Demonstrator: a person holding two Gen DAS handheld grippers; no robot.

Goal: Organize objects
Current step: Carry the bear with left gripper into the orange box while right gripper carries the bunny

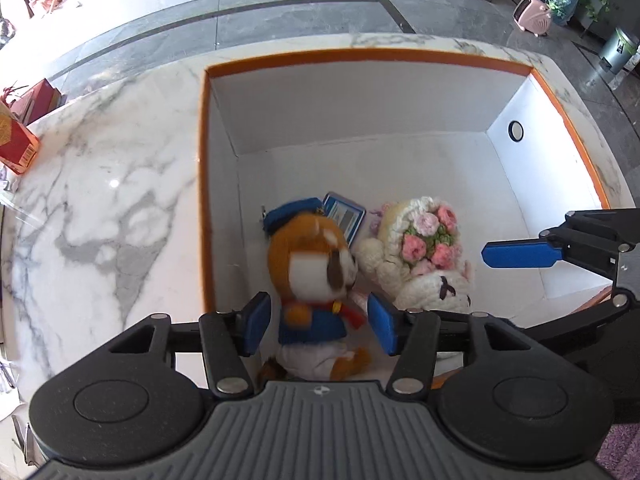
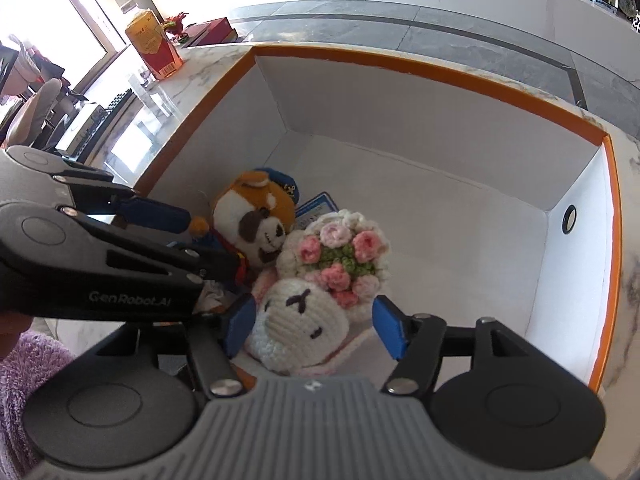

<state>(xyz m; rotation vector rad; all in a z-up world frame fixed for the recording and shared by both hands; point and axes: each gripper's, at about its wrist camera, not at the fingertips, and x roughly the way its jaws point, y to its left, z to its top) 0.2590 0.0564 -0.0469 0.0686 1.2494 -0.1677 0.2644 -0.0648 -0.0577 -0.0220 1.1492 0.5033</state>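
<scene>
Left gripper [image 1: 318,326] sits nearest us, jaws spread on either side of the plush dog [image 1: 316,280], pads near its body but with visible gaps, so we read it as open and not gripping. Right gripper [image 2: 314,330] is likewise spread around the crochet bunny's [image 2: 296,328] head, no squeeze visible.

Both toys lie inside the box [image 1: 202,160], in the near-left corner, touching each other; a blue card [image 1: 345,218] leans behind the dog, and the bouquet [image 2: 340,256] rests on the bunny.

Risks as we judge them:
- The two grippers are close together; in the right view the left one crosses just beside the right pad. A careless pull-out could knock them together.
- A pad could snag the dog's scarf or the yarn and drag a toy out.
- Nudging the dog could tip the card flat.

Pose: both grippers angle down into the box over its near wall, left over the dog, right over the bunny.
</scene>
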